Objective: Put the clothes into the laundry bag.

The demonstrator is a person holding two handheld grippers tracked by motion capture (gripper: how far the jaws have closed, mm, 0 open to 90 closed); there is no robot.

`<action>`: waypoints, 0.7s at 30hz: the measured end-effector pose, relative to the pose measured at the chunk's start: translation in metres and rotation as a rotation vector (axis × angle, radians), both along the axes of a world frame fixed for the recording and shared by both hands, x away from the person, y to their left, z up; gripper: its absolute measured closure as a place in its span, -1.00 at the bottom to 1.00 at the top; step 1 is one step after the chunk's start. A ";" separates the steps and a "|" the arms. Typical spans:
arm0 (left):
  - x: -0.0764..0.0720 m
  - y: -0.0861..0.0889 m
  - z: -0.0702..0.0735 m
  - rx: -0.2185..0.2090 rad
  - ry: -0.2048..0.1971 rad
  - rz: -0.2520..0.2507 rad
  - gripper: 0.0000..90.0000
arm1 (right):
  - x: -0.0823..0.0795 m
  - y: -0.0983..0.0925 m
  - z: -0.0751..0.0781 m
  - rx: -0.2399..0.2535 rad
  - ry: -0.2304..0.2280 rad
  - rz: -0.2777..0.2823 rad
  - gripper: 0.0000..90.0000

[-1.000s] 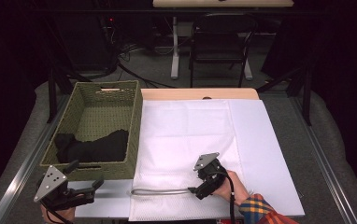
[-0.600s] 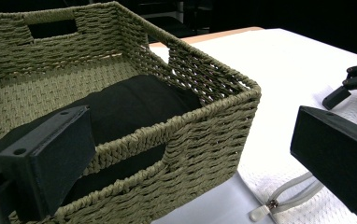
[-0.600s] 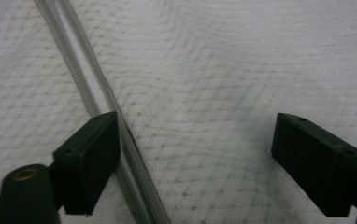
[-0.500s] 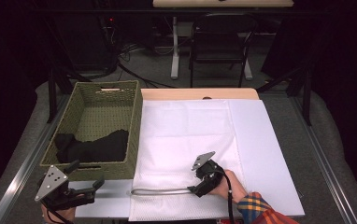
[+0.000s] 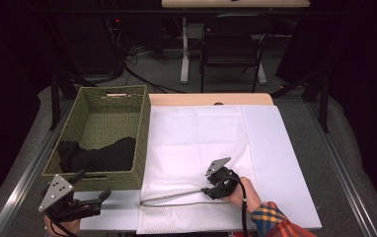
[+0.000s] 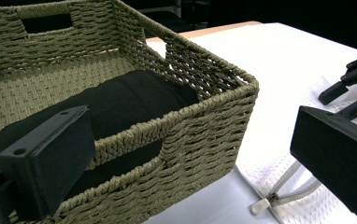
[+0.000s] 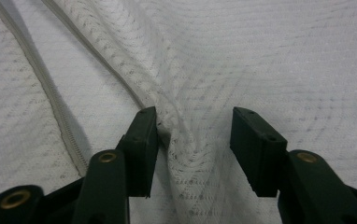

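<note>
A white mesh bag [image 5: 196, 143] lies flat on the table, its zipper [image 5: 169, 198] gaping open along the near edge. My right gripper [image 5: 207, 191] rests on the bag at the zipper's right end. Its jaws have just been closing. A raised fold of the mesh [image 7: 186, 140] stands between them, touching the left pad [image 7: 141, 149], with a gap to the right pad [image 7: 256, 149]. My left gripper [image 5: 92, 186] hovers wide open at the near front corner of the woven basket [image 5: 97, 94]. Black cloth [image 5: 97, 155] lies inside the basket.
The basket [image 6: 204, 107] stands left of the bag, its wall close in front of my left gripper [image 6: 193, 158]. The zipper's end tab [image 6: 264, 204] lies near the basket's corner. A white sheet [image 5: 285, 163] covers the table's right side. Chairs and cables sit beyond the far edge.
The right gripper has tipped slightly on the bag beside the zipper. The left gripper, the basket and the black cloth have stayed where they were.
</note>
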State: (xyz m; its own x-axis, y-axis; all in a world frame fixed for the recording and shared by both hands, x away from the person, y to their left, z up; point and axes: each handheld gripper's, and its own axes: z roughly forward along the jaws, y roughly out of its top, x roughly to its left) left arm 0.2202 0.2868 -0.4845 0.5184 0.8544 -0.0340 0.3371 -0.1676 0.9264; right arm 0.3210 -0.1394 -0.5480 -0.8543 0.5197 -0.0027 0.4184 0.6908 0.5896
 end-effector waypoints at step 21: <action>0.001 -0.004 0.000 0.027 0.003 -0.010 -1.00 | -0.002 0.004 0.005 0.003 0.026 -0.010 0.94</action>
State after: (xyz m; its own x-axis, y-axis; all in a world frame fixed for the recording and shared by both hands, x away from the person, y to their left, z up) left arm 0.2211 0.2830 -0.4844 0.5273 0.8496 -0.0122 0.3376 -0.1963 0.9206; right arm 0.3185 -0.1354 -0.5430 -0.8490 0.5280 0.0210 0.4404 0.6849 0.5805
